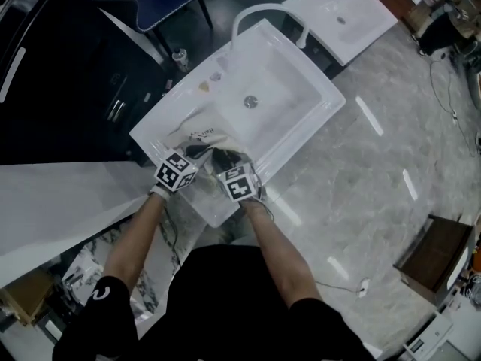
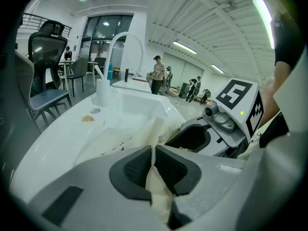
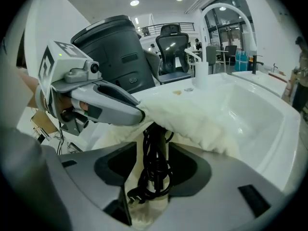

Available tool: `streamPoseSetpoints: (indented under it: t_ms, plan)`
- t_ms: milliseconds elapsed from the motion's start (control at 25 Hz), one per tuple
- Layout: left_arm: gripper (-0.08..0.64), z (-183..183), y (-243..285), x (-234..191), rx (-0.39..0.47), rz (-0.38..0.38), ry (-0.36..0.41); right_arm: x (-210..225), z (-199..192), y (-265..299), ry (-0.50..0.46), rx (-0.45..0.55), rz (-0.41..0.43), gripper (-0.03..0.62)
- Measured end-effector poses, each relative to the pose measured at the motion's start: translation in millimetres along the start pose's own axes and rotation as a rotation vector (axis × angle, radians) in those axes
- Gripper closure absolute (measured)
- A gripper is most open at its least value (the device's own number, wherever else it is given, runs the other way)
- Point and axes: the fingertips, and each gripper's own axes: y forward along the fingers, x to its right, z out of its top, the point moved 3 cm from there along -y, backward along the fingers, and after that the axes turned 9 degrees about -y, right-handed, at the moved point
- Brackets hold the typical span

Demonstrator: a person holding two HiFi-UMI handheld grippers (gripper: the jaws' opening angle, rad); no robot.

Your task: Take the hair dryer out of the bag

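Jaws of the left gripper [image 2: 153, 154] pinch the cream bag [image 2: 161, 129] by its rim, probably to hold the mouth open. The right gripper [image 3: 155, 160] is spread astride the hair dryer [image 3: 155, 134] and its coiled cord [image 3: 153, 182], which poke from the bag's mouth. The bag's small print is unreadable

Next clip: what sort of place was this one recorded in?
Probably an open workshop or office hall, not a bathroom: a white sink and a second sink stand free over a marble-look floor, with an office chair and people beyond, under strip lights.
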Motion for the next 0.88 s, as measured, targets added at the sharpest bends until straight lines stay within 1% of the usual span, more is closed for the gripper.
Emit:
streamPoseSetpoints:
  t_ms: [120, 280, 440, 560, 680, 880]
  plan:
    - [0.537, 2.6, 6.0, -14.4, -0.007, -0.013, -0.013, 10.3, 4.9, 13.7, 0.012, -0.013, -0.001, 0.394]
    - [0.535, 4.1, 11.5, -30.5, -0.011, -0.027, -0.027, 18.3, 8.6, 30.6, -0.032, -0.045, 0.009, 0.393]
    - [0.535, 5.3, 18.3, -41.8, -0.008, -0.056, -0.076, 19.7, 6.4, 44.2, -0.062, -0.082, 0.041, 0.388]
    - [0.535, 5.6, 19.7, -53.4, 0.004, -0.064, -0.106, 20.6, 6.0, 54.4, -0.085, -0.106, 0.049, 0.367]
    - [0.535, 5.6, 21.5, -61.7, 0.017, -0.07, -0.121, 22.7, 7.2, 63.9, -0.085, -0.114, 0.064, 0.356]
    - [0.535, 4.9, 22.2, -63.7, 0.033, -0.099, -0.131, 23.3, 4.3, 71.4, -0.081, -0.14, 0.093, 0.337]
